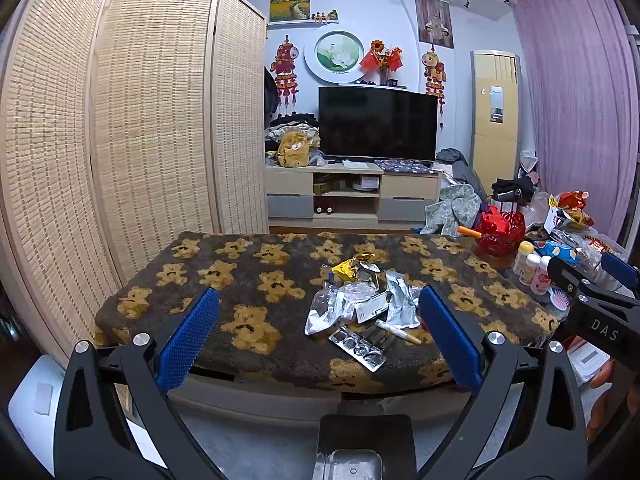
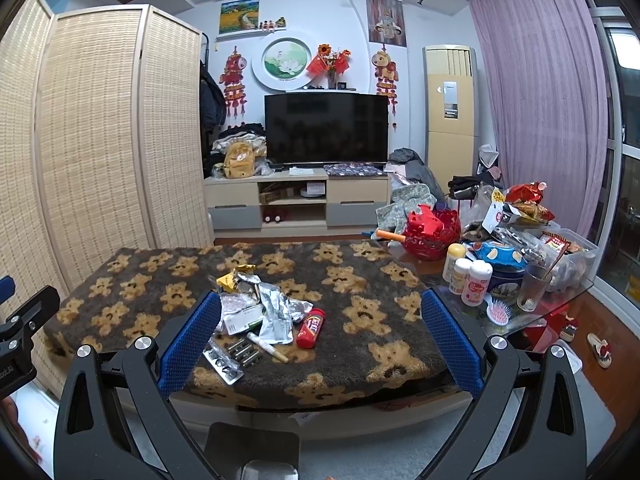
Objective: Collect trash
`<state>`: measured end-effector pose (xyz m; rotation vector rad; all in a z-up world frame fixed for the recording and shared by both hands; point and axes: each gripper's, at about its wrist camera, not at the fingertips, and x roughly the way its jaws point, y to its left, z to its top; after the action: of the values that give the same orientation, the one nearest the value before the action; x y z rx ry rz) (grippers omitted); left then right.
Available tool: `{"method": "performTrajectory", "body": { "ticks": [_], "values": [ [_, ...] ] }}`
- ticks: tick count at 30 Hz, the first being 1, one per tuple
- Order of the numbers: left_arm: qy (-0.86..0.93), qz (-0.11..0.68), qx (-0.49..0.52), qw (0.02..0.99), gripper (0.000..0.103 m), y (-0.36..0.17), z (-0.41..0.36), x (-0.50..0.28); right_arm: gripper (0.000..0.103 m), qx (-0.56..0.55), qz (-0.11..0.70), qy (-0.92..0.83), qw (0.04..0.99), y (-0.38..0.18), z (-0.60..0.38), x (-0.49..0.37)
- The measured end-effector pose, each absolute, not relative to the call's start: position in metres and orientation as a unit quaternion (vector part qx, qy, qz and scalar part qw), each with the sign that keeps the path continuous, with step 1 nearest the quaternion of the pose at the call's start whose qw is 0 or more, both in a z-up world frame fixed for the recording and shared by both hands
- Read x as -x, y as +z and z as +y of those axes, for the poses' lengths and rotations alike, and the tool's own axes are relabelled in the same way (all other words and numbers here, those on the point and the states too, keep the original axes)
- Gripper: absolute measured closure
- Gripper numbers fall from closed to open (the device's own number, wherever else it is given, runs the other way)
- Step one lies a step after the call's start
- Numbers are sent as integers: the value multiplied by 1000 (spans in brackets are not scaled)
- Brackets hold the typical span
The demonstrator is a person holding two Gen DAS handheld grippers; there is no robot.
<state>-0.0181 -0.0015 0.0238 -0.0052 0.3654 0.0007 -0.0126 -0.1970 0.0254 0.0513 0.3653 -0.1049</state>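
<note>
A pile of trash lies on the bear-patterned blanket (image 1: pixel 256 280): silver foil wrappers (image 1: pixel 396 300), a yellow wrapper (image 1: pixel 350 266), a blister pack (image 1: pixel 358 346), a white tube (image 1: pixel 398 332) and several batteries (image 1: pixel 378 336). In the right wrist view the pile (image 2: pixel 272 308) also holds a red candy tube (image 2: pixel 311 328). My left gripper (image 1: pixel 320 328) is open and empty, short of the table's near edge. My right gripper (image 2: pixel 320 328) is open and empty, also short of the edge.
A glass side table (image 2: pixel 520 320) to the right carries bottles (image 2: pixel 476 282), a drinking glass (image 2: pixel 532 286), a pink hairbrush (image 2: pixel 498 312), a red basket (image 2: pixel 434 236) and snack bags. A woven folding screen (image 1: pixel 120 120) stands left. A TV (image 1: pixel 378 126) on its stand is behind.
</note>
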Motion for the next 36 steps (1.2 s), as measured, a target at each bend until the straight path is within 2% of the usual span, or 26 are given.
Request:
{"method": "performTrajectory", "body": {
  "ticks": [36],
  "values": [
    [9,175,2,984,8,21,-3,10,3,-20,192,-45,980,17,-195,4]
  ]
}}
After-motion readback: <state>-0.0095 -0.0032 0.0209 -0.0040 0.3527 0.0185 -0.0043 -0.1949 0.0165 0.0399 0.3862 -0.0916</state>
